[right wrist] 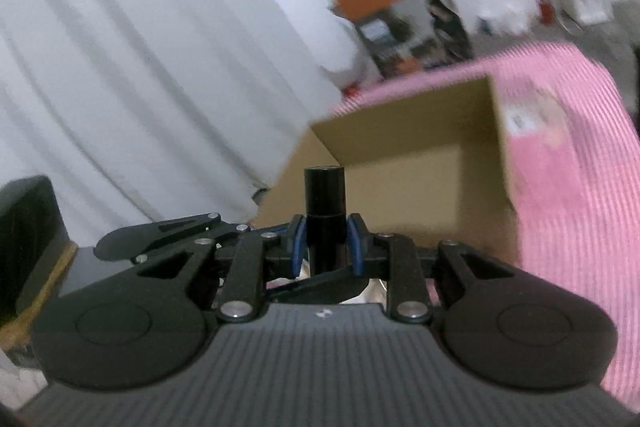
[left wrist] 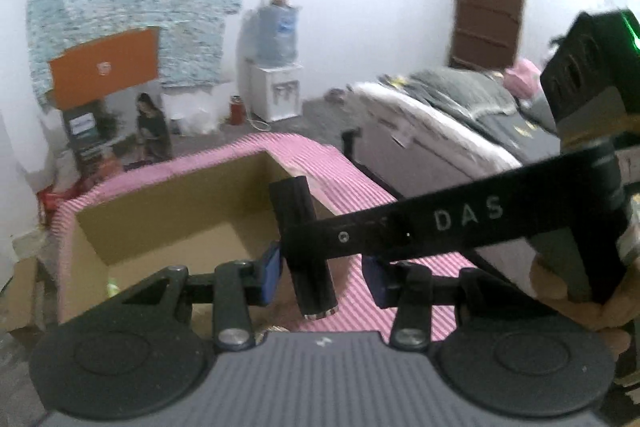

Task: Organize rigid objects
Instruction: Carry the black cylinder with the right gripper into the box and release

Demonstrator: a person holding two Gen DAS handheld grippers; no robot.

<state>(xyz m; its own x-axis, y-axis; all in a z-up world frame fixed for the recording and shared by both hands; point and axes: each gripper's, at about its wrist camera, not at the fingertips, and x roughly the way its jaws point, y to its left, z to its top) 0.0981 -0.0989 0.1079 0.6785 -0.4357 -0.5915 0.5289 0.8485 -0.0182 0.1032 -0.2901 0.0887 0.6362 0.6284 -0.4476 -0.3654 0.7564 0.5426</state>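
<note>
1. The right gripper [right wrist: 326, 241] is clamped on a black tube [right wrist: 324, 199], its blue pads pressing both sides of the lower half while the capped top stands upright above them

2. In the left wrist view the same black tube [left wrist: 306, 247] hangs in front of the cardboard box [left wrist: 180, 211], crossed by the right gripper's finger, with a silver rim at its lower end

3. The left gripper [left wrist: 324, 275] has its jaws apart and holds nothing; the tube sits between its blue pads without touching either, as far as the blur allows

4. The box stands open-topped on a pink striped cloth [left wrist: 360, 187], its bottom mostly bare

5. The tube looks stiff, smooth and light, likely plastic or metal, so it should not crush but may slip or twist in the pads

6. Gripping across the middle of its straight wall, as now, seems safest; the rounded ends give less purchase
</note>
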